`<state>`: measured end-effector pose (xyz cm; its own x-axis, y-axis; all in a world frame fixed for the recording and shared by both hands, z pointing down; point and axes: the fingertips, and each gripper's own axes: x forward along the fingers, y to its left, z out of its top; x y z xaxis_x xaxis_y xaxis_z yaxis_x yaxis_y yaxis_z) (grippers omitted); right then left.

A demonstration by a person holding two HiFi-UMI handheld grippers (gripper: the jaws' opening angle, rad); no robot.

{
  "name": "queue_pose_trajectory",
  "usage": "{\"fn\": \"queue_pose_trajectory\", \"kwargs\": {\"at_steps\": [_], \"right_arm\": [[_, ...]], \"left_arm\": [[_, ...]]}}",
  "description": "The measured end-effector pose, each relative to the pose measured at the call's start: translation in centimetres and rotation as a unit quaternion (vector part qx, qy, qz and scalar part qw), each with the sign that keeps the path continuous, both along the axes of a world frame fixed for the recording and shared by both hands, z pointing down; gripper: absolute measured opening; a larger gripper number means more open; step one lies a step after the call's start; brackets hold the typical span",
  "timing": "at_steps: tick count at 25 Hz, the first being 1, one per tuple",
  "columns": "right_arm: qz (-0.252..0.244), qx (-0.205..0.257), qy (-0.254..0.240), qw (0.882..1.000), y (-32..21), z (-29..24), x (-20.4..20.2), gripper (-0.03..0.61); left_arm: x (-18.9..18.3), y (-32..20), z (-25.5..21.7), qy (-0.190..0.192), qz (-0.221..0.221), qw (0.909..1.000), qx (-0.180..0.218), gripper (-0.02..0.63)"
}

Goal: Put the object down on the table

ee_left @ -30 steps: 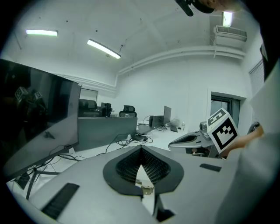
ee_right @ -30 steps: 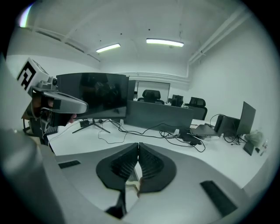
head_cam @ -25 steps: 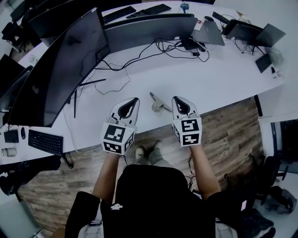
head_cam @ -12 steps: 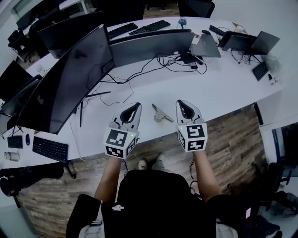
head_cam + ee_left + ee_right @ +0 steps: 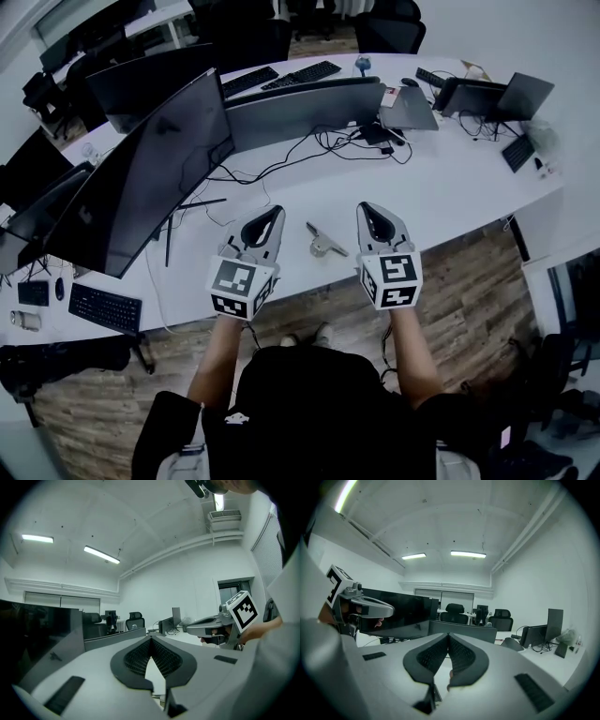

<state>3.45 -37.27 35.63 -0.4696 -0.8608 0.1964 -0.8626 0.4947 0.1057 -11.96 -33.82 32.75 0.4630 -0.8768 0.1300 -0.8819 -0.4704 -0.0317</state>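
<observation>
Both tools have lifted over the last second, while the object [image 5: 324,244] has kept its place on the worktop [image 5: 450,187]. It is a small grey piece, seemingly metal, lying flat near the front edge. It sits between the 2 tools and below them, touching neither.

The left tool [image 5: 273,211] has its jaws pressed together with nothing between them; in its own view the ribbed pads [image 5: 164,658] meet in 1 line. The right tool [image 5: 367,207] is the same, closed and empty. Both point roughly level, side by side, out across the room. With the piece already set down and let go, I judge the task done, and the hands are clearing upward so as not to knock it.

The worktop is long, white and smooth, curving away to the right. It carries large dark monitors [image 5: 159,169], loose black cables [image 5: 281,155], keyboards [image 5: 314,70] and a laptop [image 5: 408,105]. Below it runs a wood-plank floor [image 5: 469,281]. Beyond are black office chairs [image 5: 454,609], white walls and strip ceiling lights [image 5: 468,554].
</observation>
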Motion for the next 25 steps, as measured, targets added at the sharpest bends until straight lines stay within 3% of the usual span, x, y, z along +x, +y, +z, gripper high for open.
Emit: {"fn": "queue_pose_trajectory", "kwargs": {"at_steps": [12, 25], "right_arm": [[0.002, 0.036, -0.018, 0.999, 0.6, -4.0, 0.9, 0.025], [0.002, 0.042, -0.013, 0.999, 0.9, -4.2, 0.9, 0.023]], "left_arm": [[0.2, 0.6, -2.8, -0.005, 0.002, 0.9995, 0.032, 0.014], [0.3, 0.7, -3.4, -0.003, -0.002, 0.9992, 0.040, 0.014]]}}
